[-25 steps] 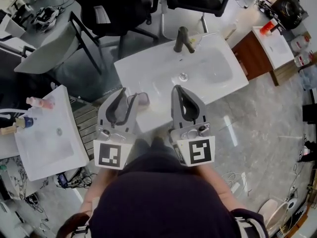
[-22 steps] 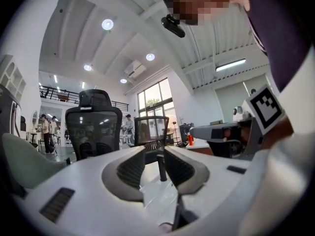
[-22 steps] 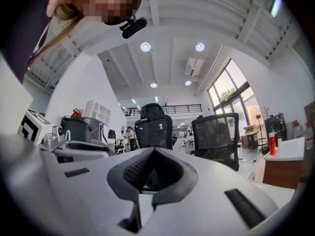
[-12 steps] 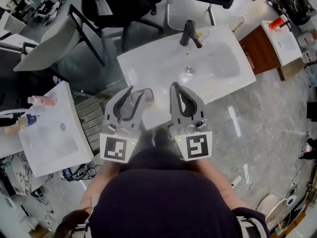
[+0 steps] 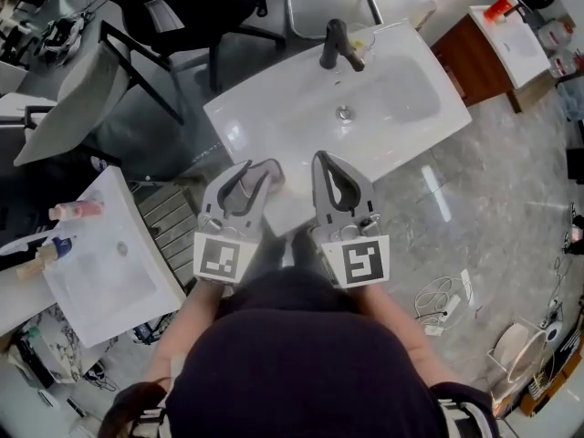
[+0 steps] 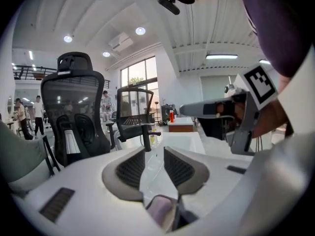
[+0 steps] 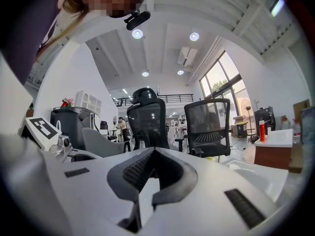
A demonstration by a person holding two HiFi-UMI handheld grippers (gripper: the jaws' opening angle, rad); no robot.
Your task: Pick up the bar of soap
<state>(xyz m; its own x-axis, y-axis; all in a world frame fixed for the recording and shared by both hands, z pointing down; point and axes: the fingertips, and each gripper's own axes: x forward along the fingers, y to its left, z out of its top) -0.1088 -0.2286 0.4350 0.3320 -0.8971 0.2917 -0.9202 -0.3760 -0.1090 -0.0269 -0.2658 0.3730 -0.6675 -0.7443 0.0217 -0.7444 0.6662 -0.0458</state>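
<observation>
**Bar of soap** (image 5: 271,173): pale mauve, on near-left ledge of sink (image 5: 265,117), just beside tips of left gripper (image 5: 245,181).

- **Handling:** likely light, stiff, slick if wet. Best taken across the short sides, square on the pads.
- **Grippers:** left jaws part-open, pressing nothing. Right gripper (image 5: 322,160) closed, empty.
- **Views:** head view places the bar. Left gripper view gives only a mauve blur (image 6: 160,210) low between jaws, possibly the same bar.

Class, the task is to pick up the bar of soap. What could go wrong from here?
1. The bar of soap lies by the front edge of the sink; the open left hand-held gripper could nudge it off instead of straddling it.
2. Soap is probably slippery and may squirt out as the jaws close.
3. The shut right hand-held gripper is close beside and might bump the bar.
</observation>
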